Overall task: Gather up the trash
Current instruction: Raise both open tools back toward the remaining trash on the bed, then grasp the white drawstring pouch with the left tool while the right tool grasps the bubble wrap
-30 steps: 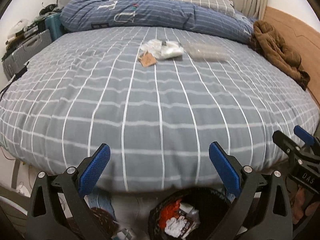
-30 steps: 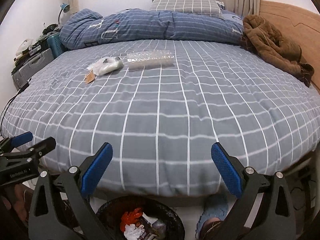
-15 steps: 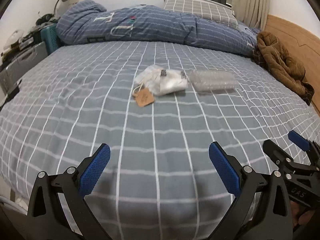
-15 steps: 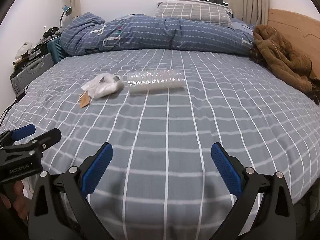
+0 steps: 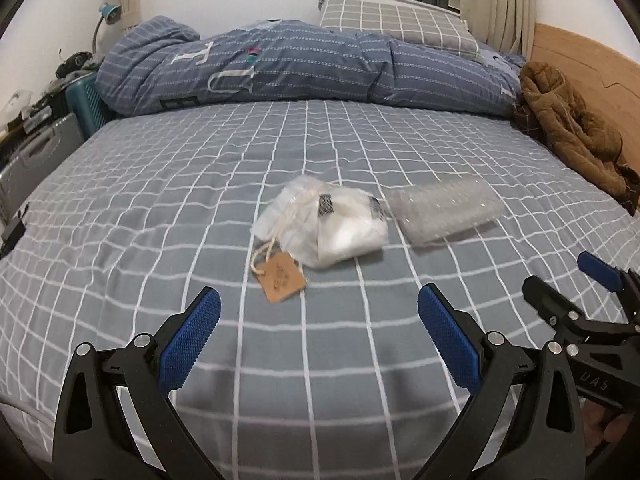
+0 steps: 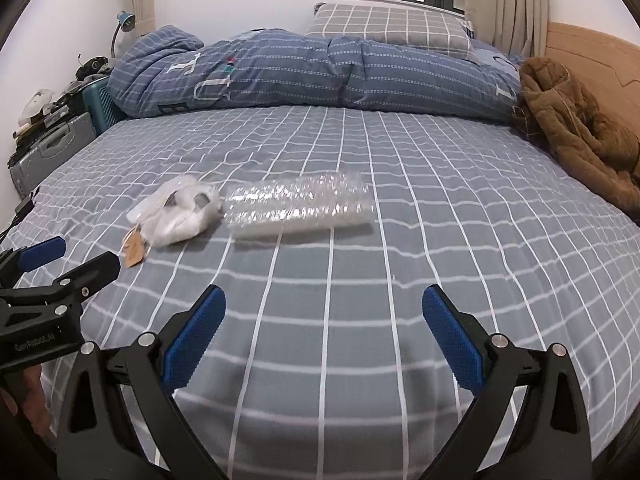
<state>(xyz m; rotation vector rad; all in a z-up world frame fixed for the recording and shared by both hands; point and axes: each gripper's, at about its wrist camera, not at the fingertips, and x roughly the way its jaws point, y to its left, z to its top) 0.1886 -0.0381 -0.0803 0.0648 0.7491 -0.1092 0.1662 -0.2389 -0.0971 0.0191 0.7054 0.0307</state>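
right gripper (image 6: 322, 334) fingers spread, empty | bubble wrap (image 6: 298, 210) beside plastic bag (image 6: 180, 212) on bed (image 6: 400, 240)

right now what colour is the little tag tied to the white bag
Light brown, like kraft card; the tag shows best in the left wrist view.

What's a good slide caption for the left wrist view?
Open left hand-held gripper above a checked bed, facing a white plastic bag and bubble wrap.

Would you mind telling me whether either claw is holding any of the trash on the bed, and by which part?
Nothing is held. Left claw and right claw are open above the grey checked bedsheet, short of the crumpled white plastic bag.
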